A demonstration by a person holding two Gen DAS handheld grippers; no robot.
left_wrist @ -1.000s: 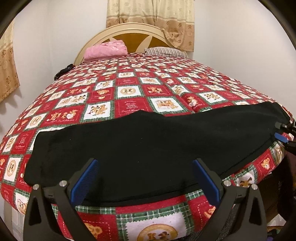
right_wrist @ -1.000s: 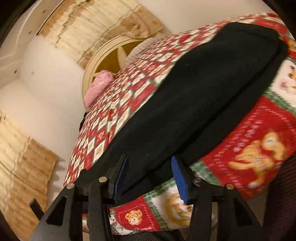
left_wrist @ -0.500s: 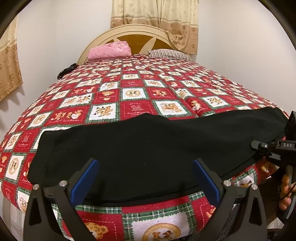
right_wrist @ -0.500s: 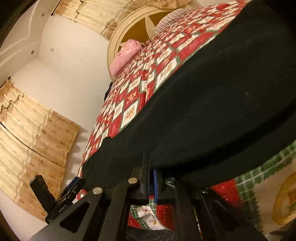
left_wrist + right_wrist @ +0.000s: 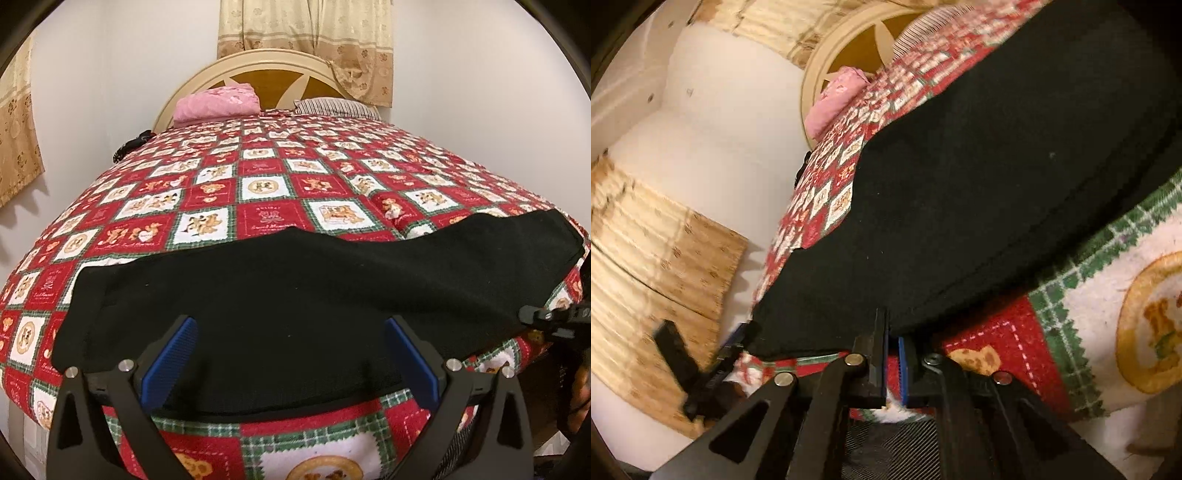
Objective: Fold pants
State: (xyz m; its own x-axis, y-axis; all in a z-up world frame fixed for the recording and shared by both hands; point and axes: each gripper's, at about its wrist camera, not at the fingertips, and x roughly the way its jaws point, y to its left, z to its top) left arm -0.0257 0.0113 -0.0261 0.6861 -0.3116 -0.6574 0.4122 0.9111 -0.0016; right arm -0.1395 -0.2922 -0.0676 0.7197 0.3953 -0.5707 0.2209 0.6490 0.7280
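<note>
The black soft fabric pants [image 5: 314, 302] lie flat across the near part of the bed, and their front edge runs just ahead of the left gripper [image 5: 288, 363], close to where the red, white and green patchwork quilt with bear pictures [image 5: 266, 218] curves down over the side of the mattress. This gripper hangs just above that edge with its jaws wide apart, and its ribbed blue pads [image 5: 170, 360] touch nothing. Beyond the pants the quilt is free up to the cream and brown arched wooden headboard [image 5: 273, 75], where a folded pink cloth [image 5: 216, 103] and a striped pillow [image 5: 338, 108] rest.

The right gripper [image 5: 892, 334] sits at the hem of one trouser end. Its jaws are nearly together but are opening a little, and the thin black edge lies between the tips. It seems to be pinched there, though the dark cloth makes the contact difficult to see.

The left view alone shows the whole length of the pants and, far to the right, a black part of the other tool. The right view alone shows the fold of the hem from near, the left gripper beyond the far end of the pants, and the beige patterned curtain [image 5: 661, 254] on the white wall at the left.
</note>
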